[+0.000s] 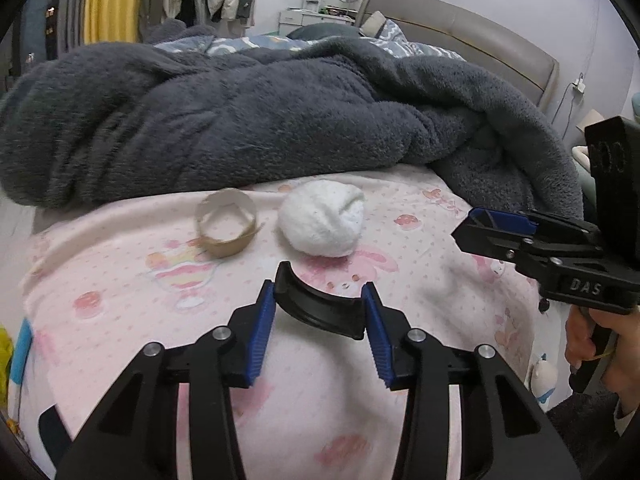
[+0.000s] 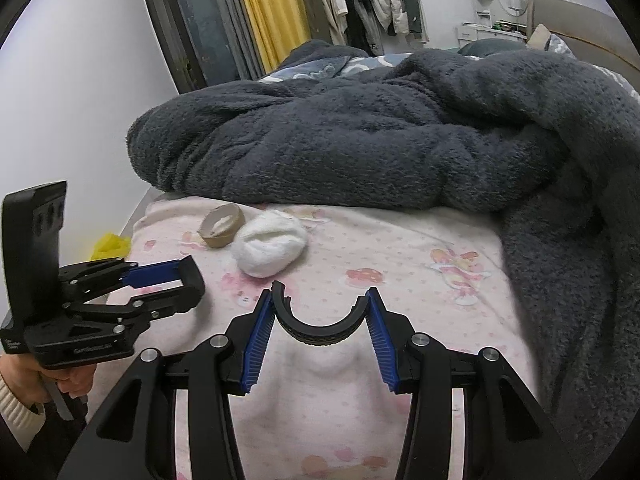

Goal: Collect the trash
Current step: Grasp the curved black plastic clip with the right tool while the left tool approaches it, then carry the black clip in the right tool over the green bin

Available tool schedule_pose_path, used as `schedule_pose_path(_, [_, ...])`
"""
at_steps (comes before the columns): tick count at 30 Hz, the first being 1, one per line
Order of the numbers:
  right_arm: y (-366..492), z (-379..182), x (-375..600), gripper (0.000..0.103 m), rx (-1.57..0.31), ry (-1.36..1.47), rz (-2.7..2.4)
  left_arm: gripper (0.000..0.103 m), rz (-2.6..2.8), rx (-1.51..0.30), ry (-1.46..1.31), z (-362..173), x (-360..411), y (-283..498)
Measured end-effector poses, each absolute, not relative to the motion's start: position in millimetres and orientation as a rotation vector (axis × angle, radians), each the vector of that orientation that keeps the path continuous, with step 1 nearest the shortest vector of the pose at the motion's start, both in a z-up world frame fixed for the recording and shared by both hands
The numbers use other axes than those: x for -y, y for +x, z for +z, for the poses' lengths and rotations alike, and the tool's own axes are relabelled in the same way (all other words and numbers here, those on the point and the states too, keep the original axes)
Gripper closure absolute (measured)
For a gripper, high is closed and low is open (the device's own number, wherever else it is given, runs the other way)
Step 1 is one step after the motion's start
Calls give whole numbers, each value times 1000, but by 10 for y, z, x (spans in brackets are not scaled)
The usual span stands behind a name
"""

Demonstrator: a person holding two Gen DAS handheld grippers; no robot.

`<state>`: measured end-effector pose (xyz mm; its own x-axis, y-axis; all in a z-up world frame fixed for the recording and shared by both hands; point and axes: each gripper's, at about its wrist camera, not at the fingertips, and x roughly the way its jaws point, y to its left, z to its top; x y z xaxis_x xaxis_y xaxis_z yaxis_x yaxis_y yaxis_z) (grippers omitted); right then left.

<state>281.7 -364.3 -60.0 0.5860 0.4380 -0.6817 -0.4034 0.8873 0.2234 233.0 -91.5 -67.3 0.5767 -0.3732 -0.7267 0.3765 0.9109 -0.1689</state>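
Note:
A brown cardboard tape ring [image 1: 226, 222] and a white crumpled tissue ball [image 1: 322, 218] lie side by side on the pink printed bedsheet [image 1: 420, 280]. Both show in the right wrist view too, the ring [image 2: 221, 231] left of the ball [image 2: 270, 249]. My left gripper [image 1: 320, 312] is shut on a black curved plastic piece [image 1: 320, 306], held above the sheet just short of the ball. My right gripper [image 2: 320, 320] is shut on another black curved plastic piece [image 2: 320, 330]. Each gripper shows from the side in the other's view.
A thick dark grey fleece blanket [image 1: 240, 120] is heaped behind the trash and runs down the right side [image 2: 580, 240]. A yellow bag [image 2: 110, 245] sits off the bed's left edge. Hanging clothes, a yellow curtain and a headboard stand beyond.

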Motion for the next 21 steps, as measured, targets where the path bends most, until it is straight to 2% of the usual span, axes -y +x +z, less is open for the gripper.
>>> schedule_pose_path(9, [2754, -511, 3183, 56, -810, 17, 560, 57, -326, -842, -5, -488, 399, 2047])
schedule_pose_path(21, [2697, -433, 2521, 56, -819, -43, 640, 57, -203, -841, -47, -529, -278, 1876])
